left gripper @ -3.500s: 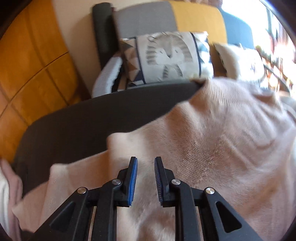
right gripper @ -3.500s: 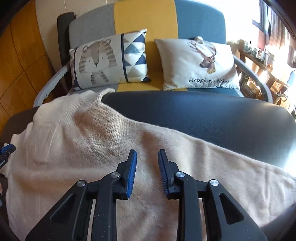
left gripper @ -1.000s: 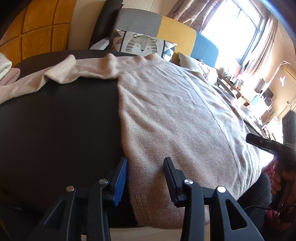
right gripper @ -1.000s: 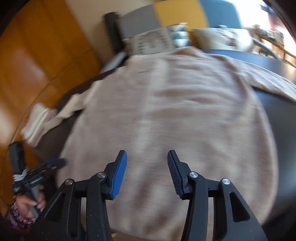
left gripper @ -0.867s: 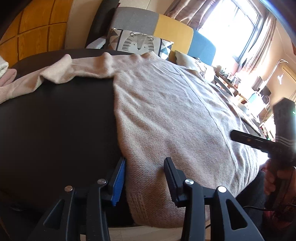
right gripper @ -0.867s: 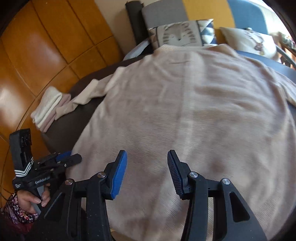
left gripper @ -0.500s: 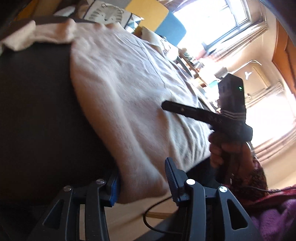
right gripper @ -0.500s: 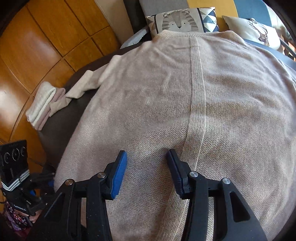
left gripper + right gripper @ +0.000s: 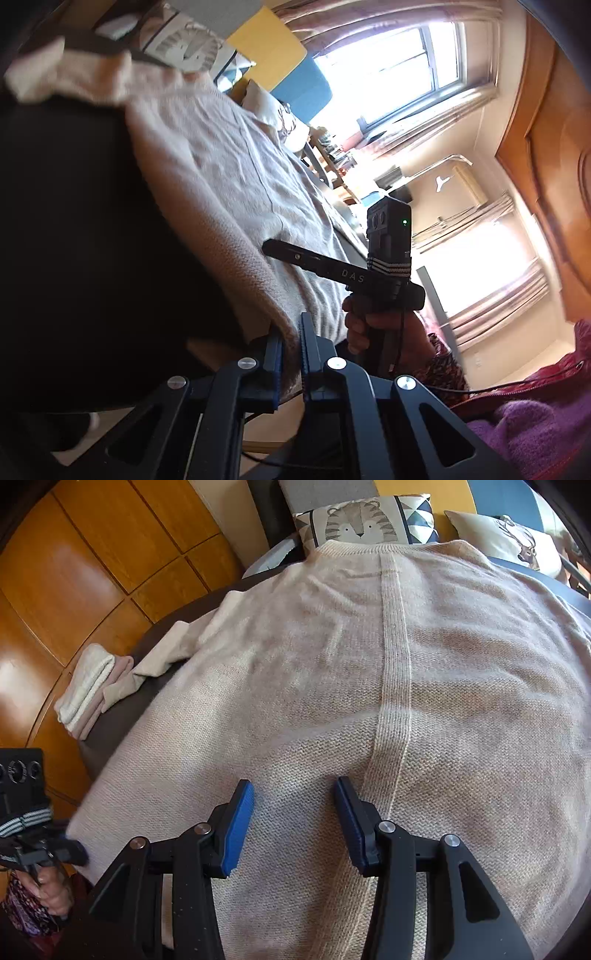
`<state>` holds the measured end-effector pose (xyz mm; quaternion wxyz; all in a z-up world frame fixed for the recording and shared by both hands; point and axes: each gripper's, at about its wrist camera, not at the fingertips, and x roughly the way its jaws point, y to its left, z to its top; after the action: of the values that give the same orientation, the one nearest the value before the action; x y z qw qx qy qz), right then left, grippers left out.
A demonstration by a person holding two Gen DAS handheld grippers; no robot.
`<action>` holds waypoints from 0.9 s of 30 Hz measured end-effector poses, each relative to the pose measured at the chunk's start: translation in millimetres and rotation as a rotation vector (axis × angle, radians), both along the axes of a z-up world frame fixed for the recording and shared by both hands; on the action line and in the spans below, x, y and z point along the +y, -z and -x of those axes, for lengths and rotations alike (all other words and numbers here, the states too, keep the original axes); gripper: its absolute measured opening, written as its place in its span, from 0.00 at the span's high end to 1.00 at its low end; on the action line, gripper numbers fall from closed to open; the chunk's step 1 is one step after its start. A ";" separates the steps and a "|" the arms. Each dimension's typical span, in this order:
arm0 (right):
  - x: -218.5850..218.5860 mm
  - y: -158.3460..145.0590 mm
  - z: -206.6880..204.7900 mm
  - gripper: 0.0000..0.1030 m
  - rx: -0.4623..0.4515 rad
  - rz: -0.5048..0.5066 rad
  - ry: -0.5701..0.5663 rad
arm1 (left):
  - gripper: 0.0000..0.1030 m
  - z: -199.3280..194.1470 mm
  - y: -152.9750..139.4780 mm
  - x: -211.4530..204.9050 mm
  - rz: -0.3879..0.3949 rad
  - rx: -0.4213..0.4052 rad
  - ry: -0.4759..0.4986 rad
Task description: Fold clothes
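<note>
A beige knitted sweater (image 9: 369,664) lies spread flat on a dark round table (image 9: 110,731), its neck toward the sofa and one sleeve (image 9: 166,657) trailing left. In the left wrist view my left gripper (image 9: 290,332) is shut on the sweater (image 9: 221,177) at its near hem corner, at the table's edge; knit shows between the blue pads. My right gripper (image 9: 293,794) hovers open over the lower middle of the sweater, beside its centre rib, with nothing between the fingers. The left wrist view shows the right gripper (image 9: 273,251) from the side, held by a hand.
Folded pale clothes (image 9: 85,686) sit at the table's left edge. Behind the table is a sofa with a tiger cushion (image 9: 362,520) and a deer cushion (image 9: 509,535). Wood panelling (image 9: 74,572) lines the left. Bright windows (image 9: 388,66) are on the right.
My left gripper has closed on the sweater's hem corner and tilted upward. My right gripper has come in over the sweater's lower middle and now holds still, open.
</note>
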<state>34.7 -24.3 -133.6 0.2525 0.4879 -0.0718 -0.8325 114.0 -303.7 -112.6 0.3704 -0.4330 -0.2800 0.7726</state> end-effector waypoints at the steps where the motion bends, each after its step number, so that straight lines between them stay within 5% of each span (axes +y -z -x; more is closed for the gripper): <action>1: -0.2 0.2 -0.1 0.53 0.002 0.000 0.001 | 0.94 -1.2 -3.1 -3.5 0.010 -0.001 -0.009; 5: 1.4 0.6 0.1 0.53 0.006 0.010 0.005 | 0.94 -5.9 -6.7 -12.7 0.008 -0.005 -0.043; 9: 3.3 1.0 0.1 0.53 0.007 0.019 0.006 | 0.96 -7.2 6.0 -10.1 0.103 -0.047 -0.107; 11: 4.0 1.2 -0.2 0.53 0.008 0.022 0.006 | 0.96 -8.0 16.1 -10.0 0.192 -0.076 -0.126; 14: 6.0 1.9 -0.1 0.53 0.007 0.038 0.009 | 0.96 -7.3 36.6 -2.1 0.521 -0.164 -0.137; 17: 8.6 2.7 1.1 0.53 0.002 0.058 0.014 | 0.94 -10.9 36.0 -6.3 0.540 -0.190 -0.156; 22: 10.2 3.3 1.5 0.53 0.002 0.078 0.020 | 0.93 -7.5 9.0 -3.3 0.607 -0.081 -0.263; 27: 9.3 2.5 -0.9 0.53 0.018 0.073 0.023 | 0.93 12.2 -16.4 24.8 0.652 0.042 -0.268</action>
<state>35.6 -15.0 -136.1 0.2614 0.4698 -0.1054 -0.8366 101.9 -278.9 -96.2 0.1138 -0.4719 -0.0651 0.8719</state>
